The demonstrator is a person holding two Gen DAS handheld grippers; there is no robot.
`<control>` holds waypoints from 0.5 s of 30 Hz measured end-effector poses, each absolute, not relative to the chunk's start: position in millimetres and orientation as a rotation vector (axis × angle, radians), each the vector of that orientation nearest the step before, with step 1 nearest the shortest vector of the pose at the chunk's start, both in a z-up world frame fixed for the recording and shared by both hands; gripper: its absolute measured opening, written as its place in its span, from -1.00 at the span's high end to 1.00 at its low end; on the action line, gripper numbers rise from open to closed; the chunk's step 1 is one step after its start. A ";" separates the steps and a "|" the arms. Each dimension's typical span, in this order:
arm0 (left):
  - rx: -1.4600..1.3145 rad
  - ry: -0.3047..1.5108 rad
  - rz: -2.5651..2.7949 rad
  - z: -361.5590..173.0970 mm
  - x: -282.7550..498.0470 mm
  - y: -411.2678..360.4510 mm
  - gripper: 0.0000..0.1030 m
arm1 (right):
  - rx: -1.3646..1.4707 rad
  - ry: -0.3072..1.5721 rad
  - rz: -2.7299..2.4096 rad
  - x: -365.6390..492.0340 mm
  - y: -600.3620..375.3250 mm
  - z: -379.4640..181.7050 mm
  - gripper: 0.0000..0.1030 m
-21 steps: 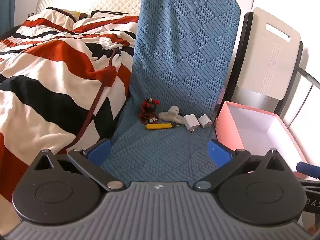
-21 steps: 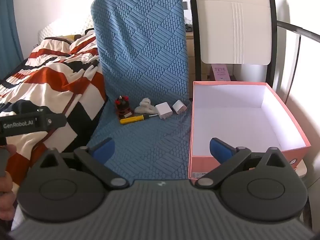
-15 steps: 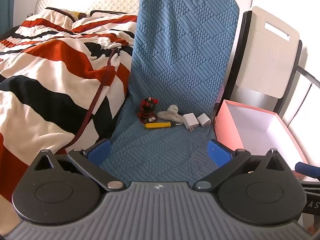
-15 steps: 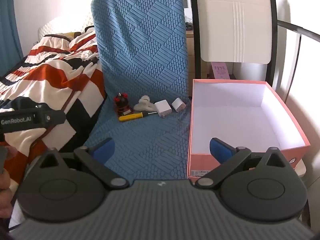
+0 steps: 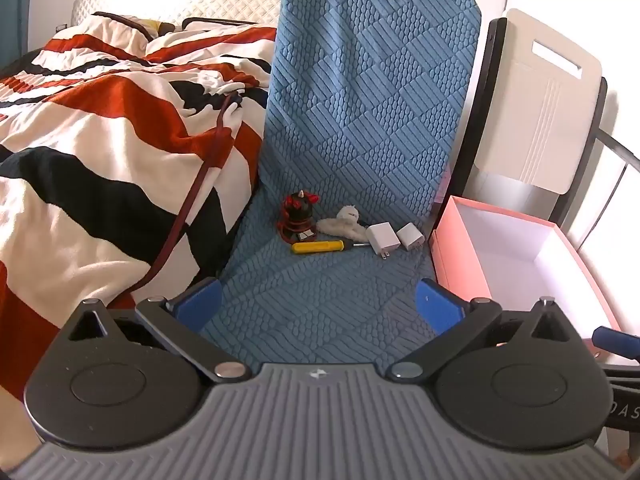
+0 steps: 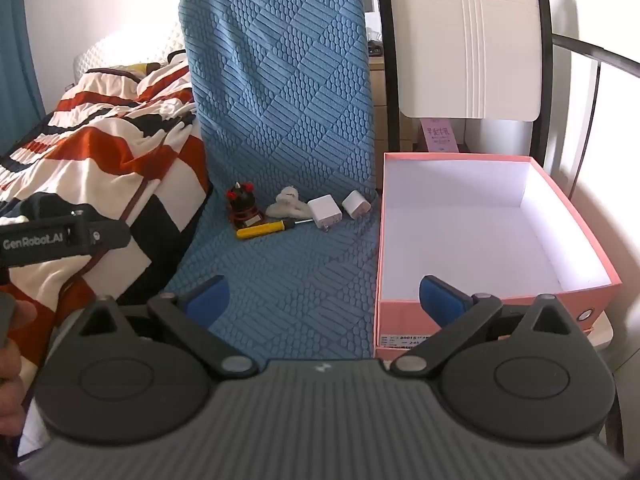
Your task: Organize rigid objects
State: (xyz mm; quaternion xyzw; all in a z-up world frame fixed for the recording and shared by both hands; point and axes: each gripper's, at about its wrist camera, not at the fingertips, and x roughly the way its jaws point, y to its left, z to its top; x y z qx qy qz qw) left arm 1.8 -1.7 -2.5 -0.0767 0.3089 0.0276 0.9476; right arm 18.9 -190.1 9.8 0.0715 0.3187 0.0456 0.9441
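On a blue textured chair seat (image 5: 320,288) lie a red-and-black figurine (image 5: 298,216), a yellow screwdriver (image 5: 320,246), a white plush piece (image 5: 346,222) and two white chargers (image 5: 383,239) (image 5: 411,236). The same items show in the right wrist view: the figurine (image 6: 243,205), the screwdriver (image 6: 264,229), the chargers (image 6: 325,211) (image 6: 356,204). A pink box (image 6: 472,232) with an empty white inside stands right of the seat. My left gripper (image 5: 318,304) and right gripper (image 6: 322,300) are open and empty, well short of the items.
A bed with a red, black and white striped blanket (image 5: 100,152) lies left of the chair. A white folding chair back (image 6: 468,40) stands behind the box. A black metal rail (image 6: 592,56) runs at the right. The left gripper's body (image 6: 60,236) shows in the right wrist view.
Both grippers have moved slightly forward and to the left toward the seat; the items look a little closer. Nothing was taken hold of.
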 end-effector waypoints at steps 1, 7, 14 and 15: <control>-0.155 0.630 0.056 -2.6 1.1 -2.4 -1.00 | 0.147 0.649 0.093 18.8 -190.4 10.0 -1.00; -0.158 0.641 0.057 -5.9 3.6 -2.8 -1.00 | 0.152 0.655 0.097 20.0 -191.4 8.6 -1.00; -0.131 0.639 0.052 -4.0 3.7 -3.2 -1.00 | 0.099 0.659 0.084 22.5 -187.0 16.8 -1.00; -0.131 0.643 0.054 -3.8 2.8 -2.2 -1.00 | 0.100 0.658 0.086 22.5 -187.5 17.6 -1.00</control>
